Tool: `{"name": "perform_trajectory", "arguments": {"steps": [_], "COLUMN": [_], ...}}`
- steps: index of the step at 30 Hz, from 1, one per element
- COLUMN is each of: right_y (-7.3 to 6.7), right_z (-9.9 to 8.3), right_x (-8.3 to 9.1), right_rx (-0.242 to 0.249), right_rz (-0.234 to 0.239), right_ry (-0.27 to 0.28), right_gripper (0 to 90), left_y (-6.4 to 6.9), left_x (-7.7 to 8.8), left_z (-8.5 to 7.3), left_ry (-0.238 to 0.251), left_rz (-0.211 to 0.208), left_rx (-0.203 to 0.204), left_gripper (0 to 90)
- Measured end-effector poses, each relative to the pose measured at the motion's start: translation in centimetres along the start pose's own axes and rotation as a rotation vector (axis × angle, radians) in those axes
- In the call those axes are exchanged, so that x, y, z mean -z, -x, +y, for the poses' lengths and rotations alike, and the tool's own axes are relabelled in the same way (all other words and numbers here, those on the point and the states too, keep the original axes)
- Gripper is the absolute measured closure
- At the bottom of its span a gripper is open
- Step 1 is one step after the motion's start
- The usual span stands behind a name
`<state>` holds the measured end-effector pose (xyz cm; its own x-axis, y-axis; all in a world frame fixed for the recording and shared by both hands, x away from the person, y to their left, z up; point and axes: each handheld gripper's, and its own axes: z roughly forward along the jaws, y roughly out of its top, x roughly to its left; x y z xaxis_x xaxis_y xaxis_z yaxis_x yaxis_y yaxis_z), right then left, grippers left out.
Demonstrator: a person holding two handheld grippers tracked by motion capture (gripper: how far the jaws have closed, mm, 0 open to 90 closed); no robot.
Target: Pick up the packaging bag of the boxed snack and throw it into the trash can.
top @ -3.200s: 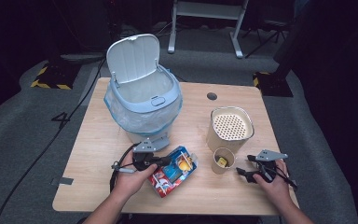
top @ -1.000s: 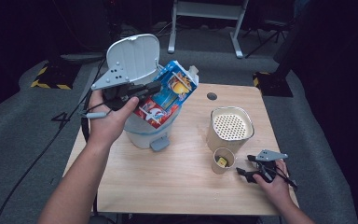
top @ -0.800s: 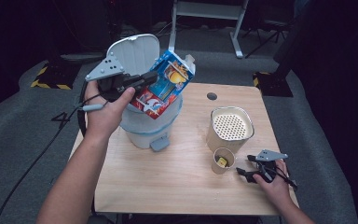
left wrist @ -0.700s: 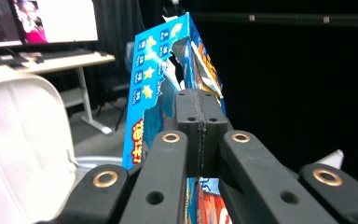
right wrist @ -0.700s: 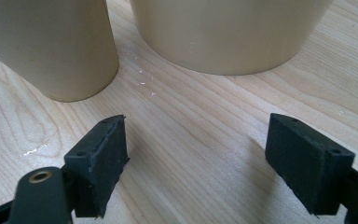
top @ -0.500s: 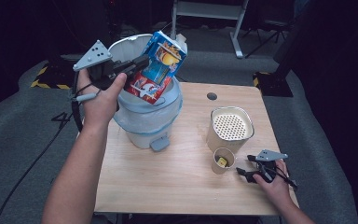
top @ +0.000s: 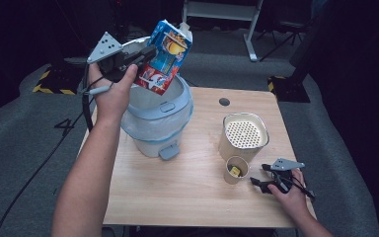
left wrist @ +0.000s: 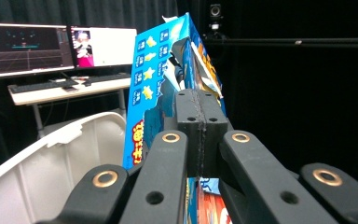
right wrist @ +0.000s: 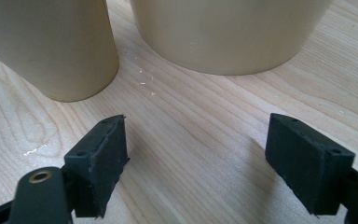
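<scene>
Carton (top: pixel 164 57), colourful and printed, is pinched in my left gripper (top: pixel 139 61) and held tilted above the open mouth of one pale blue bin (top: pixel 159 118), seen from the high view; the bin stands on the far left part of the wooden table (top: pixel 192 197), lined with a clear bag, its lid (top: pixel 133 45) tipped up behind the carton. Judging by this, the pick-up is done and the drop is left: the carton is not yet inside the bin and I have not let go. On the right side of the same view I count one cream container with a perforated top (top: pixel 244 136), one small cup (top: pixel 237 170) just in front of it with something yellow inside, and my right gripper (top: pixel 264 178) resting on the table near the cup, holding nothing. From the left gripper view, my jaws are pressed together on an edge of the one carton (left wrist: pixel 161 98), which rises upright past them, with the white bin lid (left wrist: pixel 51 172) at lower left and two lit monitors (left wrist: pixel 60 46) on a desk far behind. From the right gripper view, my jaws stand wide apart over bare wood (right wrist: pixel 196 154), nothing between them, with the cup (right wrist: pixel 51 46) and the container (right wrist: pixel 228 32) side by side beyond, not touching.
</scene>
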<state>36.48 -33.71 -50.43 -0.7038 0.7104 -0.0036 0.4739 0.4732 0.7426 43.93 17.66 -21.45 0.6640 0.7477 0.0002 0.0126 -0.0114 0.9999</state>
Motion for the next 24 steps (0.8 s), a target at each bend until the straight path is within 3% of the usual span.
{"name": "perform_trajectory", "arguments": {"steps": [7, 24], "right_y": [0.0, 0.0], "right_z": [0.0, 0.0], "right_x": [0.0, 0.0], "right_rx": [0.0, 0.0], "right_rz": [0.0, 0.0], "right_ry": [0.0, 0.0], "right_gripper": [20.8, 20.8], "left_y": [-0.7, -1.3], "left_x": [-1.6, -2.9], "left_z": [-0.7, -1.8], "left_ry": [-0.027, -0.095], "left_rz": [0.014, 0.038], "left_rx": [0.001, 0.005], "left_gripper": [89.5, 89.4]}}
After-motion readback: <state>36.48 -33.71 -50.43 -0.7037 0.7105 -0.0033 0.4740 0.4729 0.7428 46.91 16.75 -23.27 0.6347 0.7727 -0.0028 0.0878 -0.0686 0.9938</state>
